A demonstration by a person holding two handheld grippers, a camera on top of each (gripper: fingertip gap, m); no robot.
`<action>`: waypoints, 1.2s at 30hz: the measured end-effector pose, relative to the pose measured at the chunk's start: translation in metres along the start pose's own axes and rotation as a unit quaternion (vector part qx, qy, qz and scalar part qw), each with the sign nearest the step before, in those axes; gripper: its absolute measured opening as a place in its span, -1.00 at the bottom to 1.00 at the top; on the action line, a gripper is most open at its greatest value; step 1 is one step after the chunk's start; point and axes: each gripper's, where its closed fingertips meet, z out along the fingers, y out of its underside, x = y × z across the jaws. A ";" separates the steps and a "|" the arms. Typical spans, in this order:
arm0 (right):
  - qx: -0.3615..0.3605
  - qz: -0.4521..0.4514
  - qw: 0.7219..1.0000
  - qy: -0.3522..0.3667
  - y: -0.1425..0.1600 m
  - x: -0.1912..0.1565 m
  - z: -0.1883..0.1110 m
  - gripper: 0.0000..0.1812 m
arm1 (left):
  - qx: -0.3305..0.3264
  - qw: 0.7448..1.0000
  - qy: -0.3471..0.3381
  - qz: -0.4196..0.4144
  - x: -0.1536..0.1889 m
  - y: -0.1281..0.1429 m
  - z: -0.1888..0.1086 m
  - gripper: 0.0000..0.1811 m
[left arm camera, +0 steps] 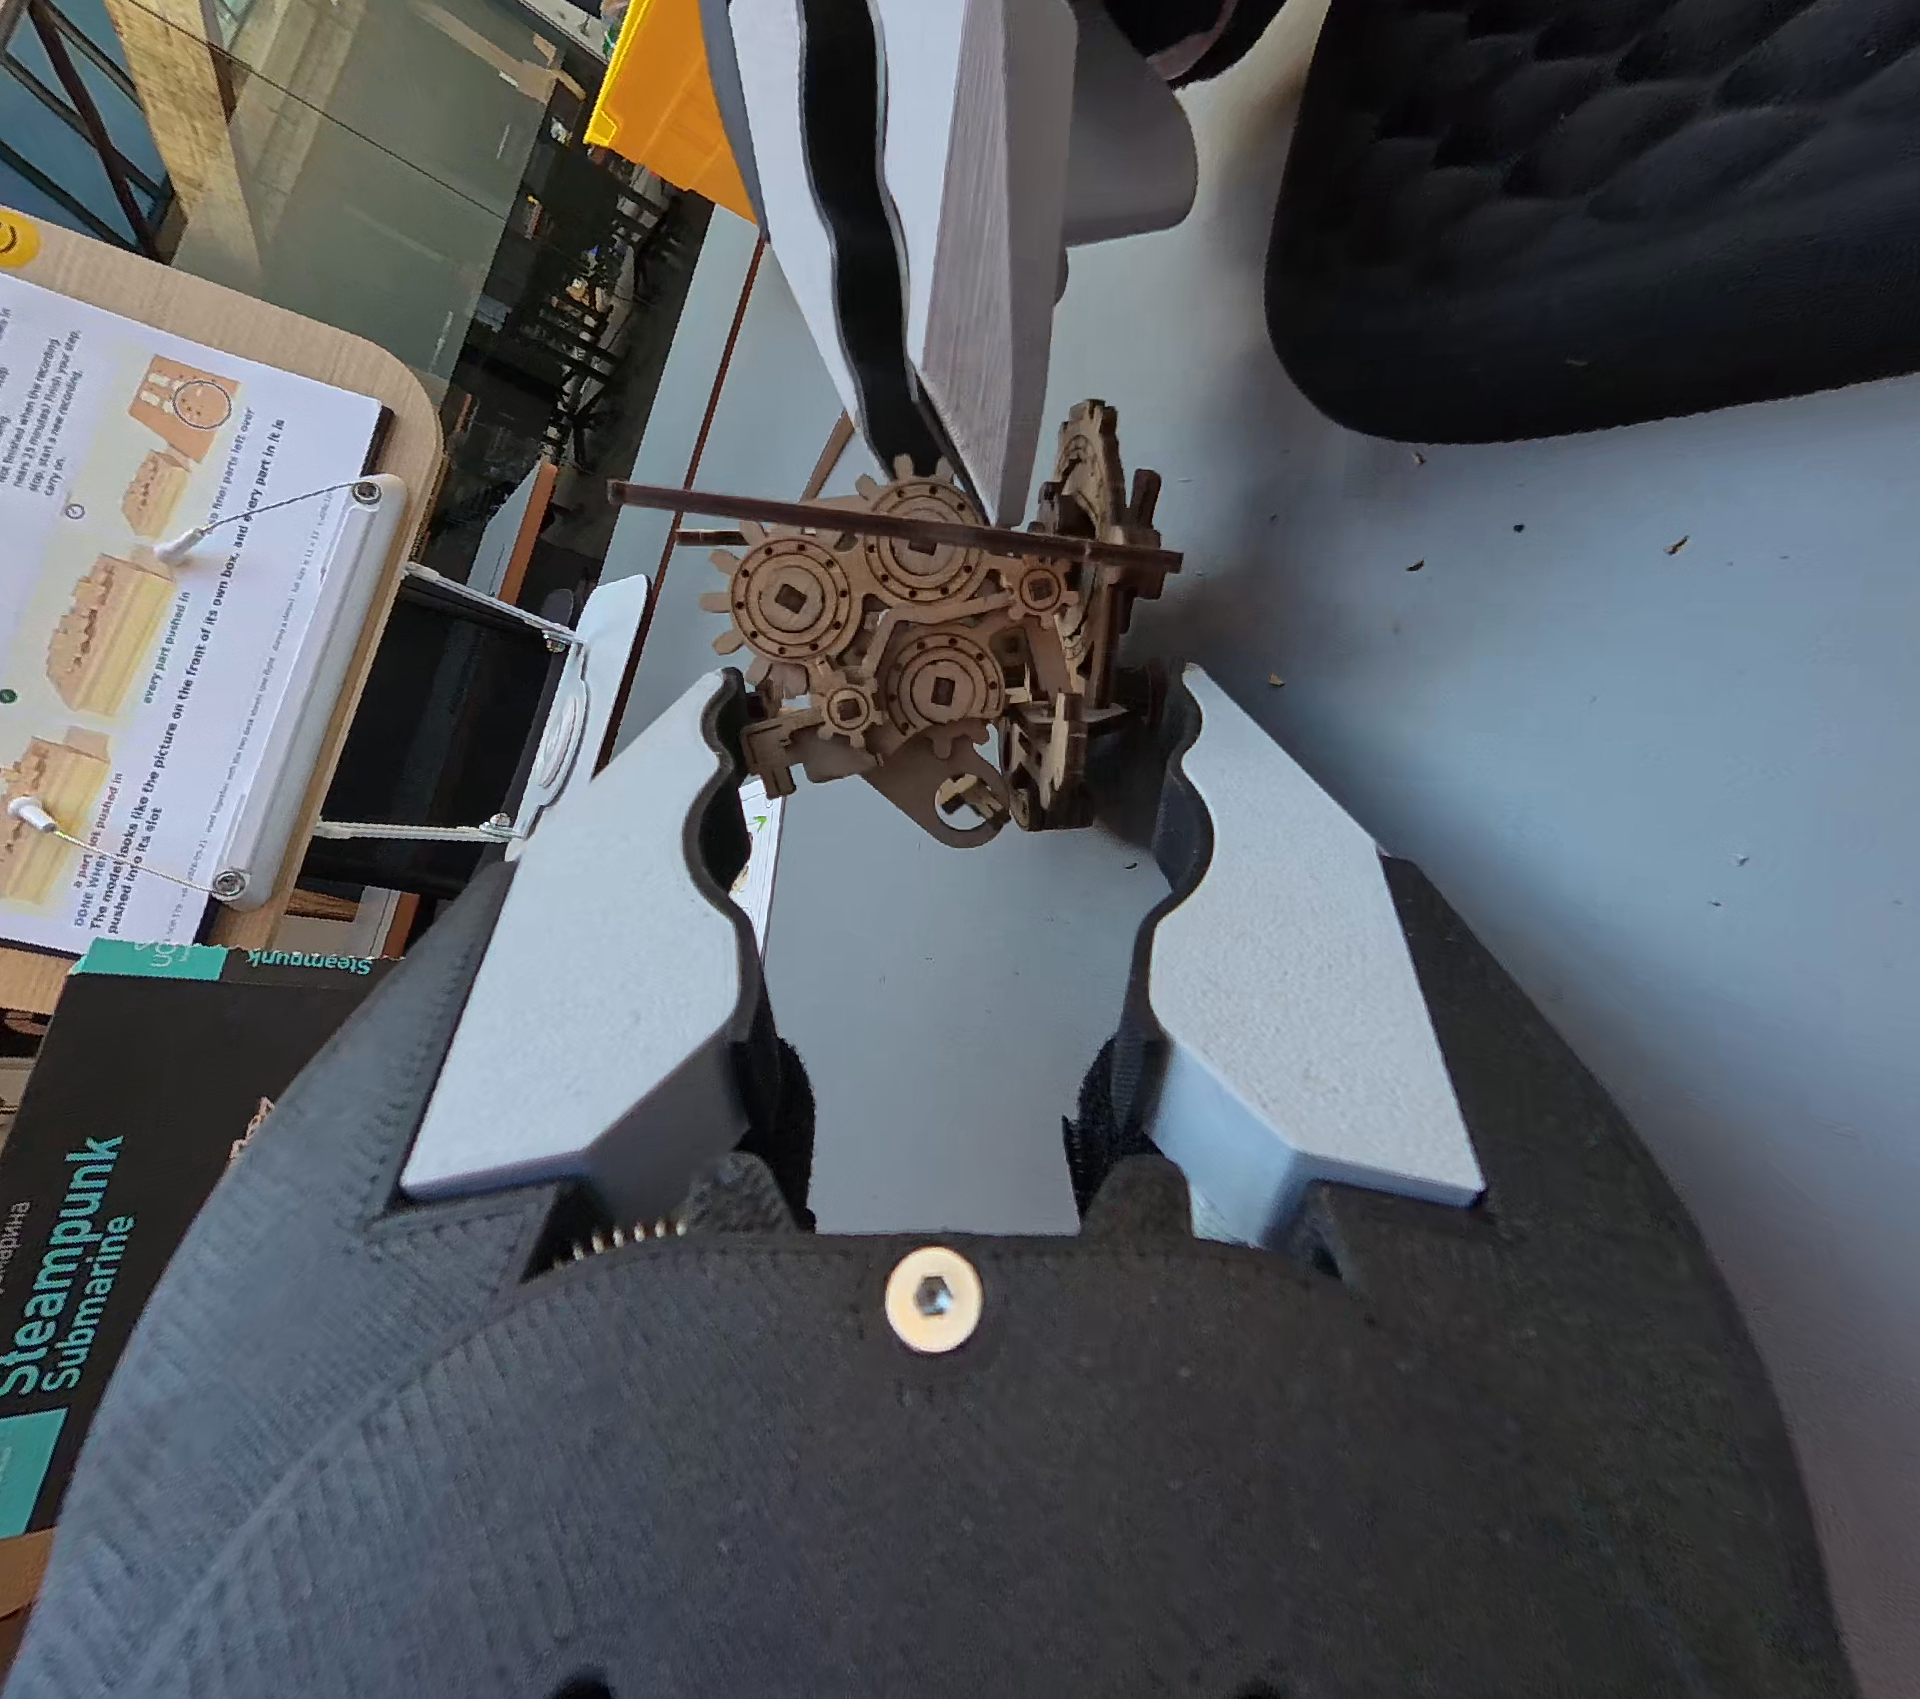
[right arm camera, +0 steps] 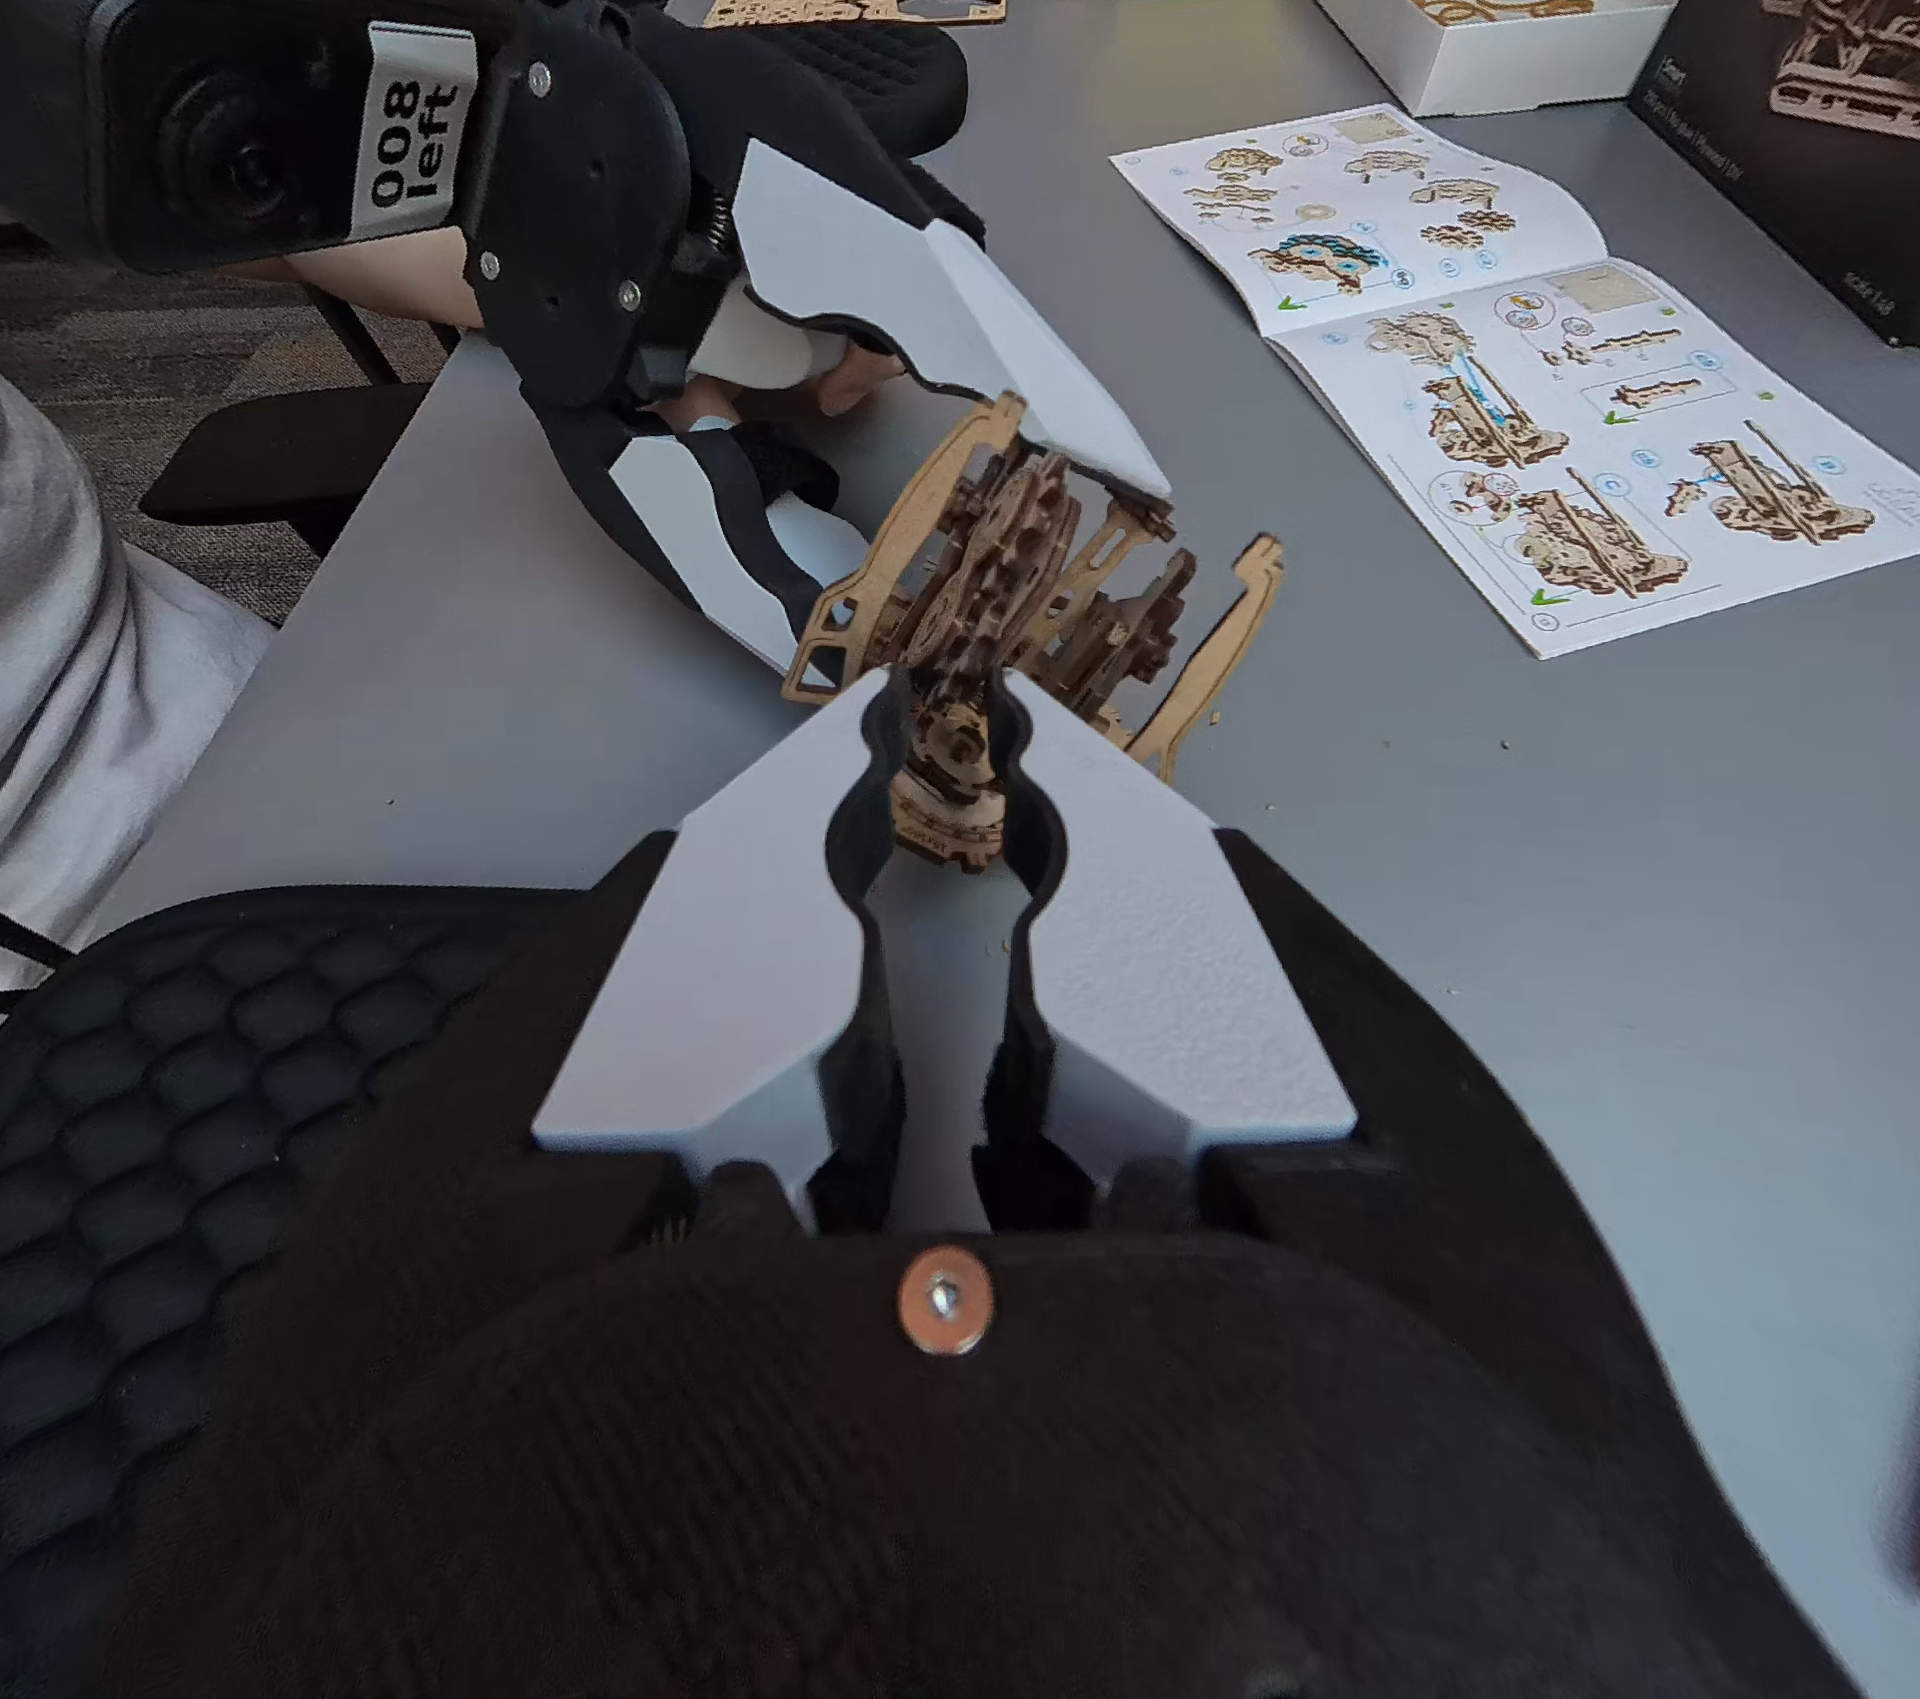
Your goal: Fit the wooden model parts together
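Between both tongs, a tilted wooden gear model [right arm camera: 997,600]

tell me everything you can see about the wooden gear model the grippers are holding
The laser-cut, pale plywood gear model is a half-built cluster of meshing toothed wheels with square centre holes, flat side frames and a thin dark rod across its top. It sits tilted above the grey table. The right gripper is clamped on its lower, rounded end, while the left gripper stands wide around it, one fingertip touching its upper edge. One curved frame arm sticks out free.
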 end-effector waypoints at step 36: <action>-0.026 0.009 0.999 0.036 -0.003 -0.009 0.003 -0.74 | -0.008 1.000 -0.002 -0.004 -0.002 0.003 0.000 -0.13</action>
